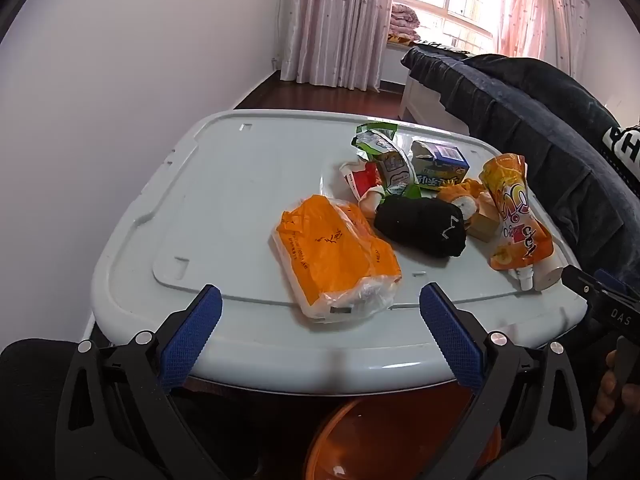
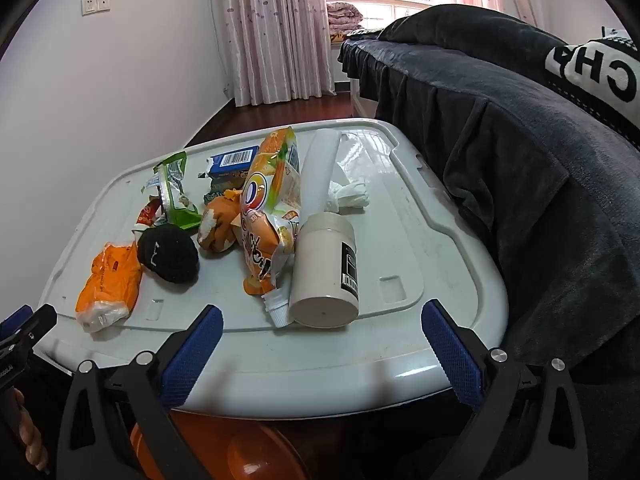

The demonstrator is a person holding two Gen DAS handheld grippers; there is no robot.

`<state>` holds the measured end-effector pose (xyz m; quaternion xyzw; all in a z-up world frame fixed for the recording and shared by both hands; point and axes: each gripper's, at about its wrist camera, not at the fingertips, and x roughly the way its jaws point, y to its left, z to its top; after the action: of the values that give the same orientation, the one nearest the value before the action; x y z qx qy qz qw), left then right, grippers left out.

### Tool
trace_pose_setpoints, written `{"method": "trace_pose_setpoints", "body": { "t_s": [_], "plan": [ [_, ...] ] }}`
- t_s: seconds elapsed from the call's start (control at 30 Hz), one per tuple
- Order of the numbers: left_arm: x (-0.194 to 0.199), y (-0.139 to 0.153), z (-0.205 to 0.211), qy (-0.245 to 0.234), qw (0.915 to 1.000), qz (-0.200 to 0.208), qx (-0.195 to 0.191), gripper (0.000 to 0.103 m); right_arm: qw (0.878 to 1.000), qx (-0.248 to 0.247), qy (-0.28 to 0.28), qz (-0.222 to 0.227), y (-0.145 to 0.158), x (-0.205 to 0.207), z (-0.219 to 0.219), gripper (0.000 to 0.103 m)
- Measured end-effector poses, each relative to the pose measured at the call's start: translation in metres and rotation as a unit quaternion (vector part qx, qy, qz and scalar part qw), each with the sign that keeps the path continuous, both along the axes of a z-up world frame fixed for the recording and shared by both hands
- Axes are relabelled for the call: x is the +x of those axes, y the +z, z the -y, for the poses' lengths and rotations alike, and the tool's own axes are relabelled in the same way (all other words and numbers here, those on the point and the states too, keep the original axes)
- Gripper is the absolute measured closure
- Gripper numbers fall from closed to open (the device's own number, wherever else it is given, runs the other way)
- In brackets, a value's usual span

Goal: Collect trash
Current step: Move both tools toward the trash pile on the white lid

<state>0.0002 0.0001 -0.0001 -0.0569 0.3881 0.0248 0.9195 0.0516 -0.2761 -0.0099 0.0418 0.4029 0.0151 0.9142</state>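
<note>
Trash lies on a pale grey bin lid [image 1: 224, 200] [image 2: 400, 344]. An orange tissue pack [image 1: 332, 256] [image 2: 110, 280] is nearest my left gripper [image 1: 320, 304], which is open and empty just before the pack. A black rolled sock [image 1: 422, 224] [image 2: 168, 254], an orange spouted pouch [image 1: 516, 216] [image 2: 264, 216], a green wrapper [image 1: 386, 160] [image 2: 174, 192] and a blue carton [image 1: 440, 164] [image 2: 232, 164] lie behind. A beige jar [image 2: 326, 272] lies on its side just ahead of my right gripper [image 2: 322, 314], which is open and empty.
An orange bin [image 1: 400, 440] [image 2: 224, 448] sits below the lid's near edge. A dark blanket-covered bed [image 1: 540, 132] [image 2: 540, 160] borders the lid on the right. A white wall [image 1: 120, 80] stands on the left. A crumpled tissue [image 2: 350, 196] and a white tube [image 2: 318, 168] lie further back.
</note>
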Motion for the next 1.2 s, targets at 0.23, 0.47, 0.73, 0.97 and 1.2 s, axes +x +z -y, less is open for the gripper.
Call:
{"method": "trace_pose_setpoints", "body": {
  "t_s": [0.23,0.47,0.73,0.97,1.2],
  "plan": [
    [0.002,-0.007,-0.004,-0.001,1.0000,-0.003,-0.007,0.006,1.000,-0.001,-0.001,-0.002,0.000,0.000,0.000,0.005],
    [0.003,-0.006,-0.002,0.003,0.9999,-0.011,0.000,0.006,1.000,0.000,-0.001,-0.002,-0.001,0.000,0.002,0.005],
    [0.003,-0.005,0.001,0.000,0.9999,-0.012,0.006,0.006,1.000,0.001,-0.001,-0.002,-0.001,0.000,0.002,0.005],
    [0.003,-0.006,0.002,-0.002,0.9999,-0.014,0.002,0.006,1.000,0.000,-0.001,-0.003,-0.001,0.000,0.001,0.005],
    [0.005,-0.007,0.003,-0.004,0.9999,-0.016,0.004,0.006,1.000,-0.001,-0.002,-0.004,-0.001,0.001,0.002,0.005]
  ]
}}
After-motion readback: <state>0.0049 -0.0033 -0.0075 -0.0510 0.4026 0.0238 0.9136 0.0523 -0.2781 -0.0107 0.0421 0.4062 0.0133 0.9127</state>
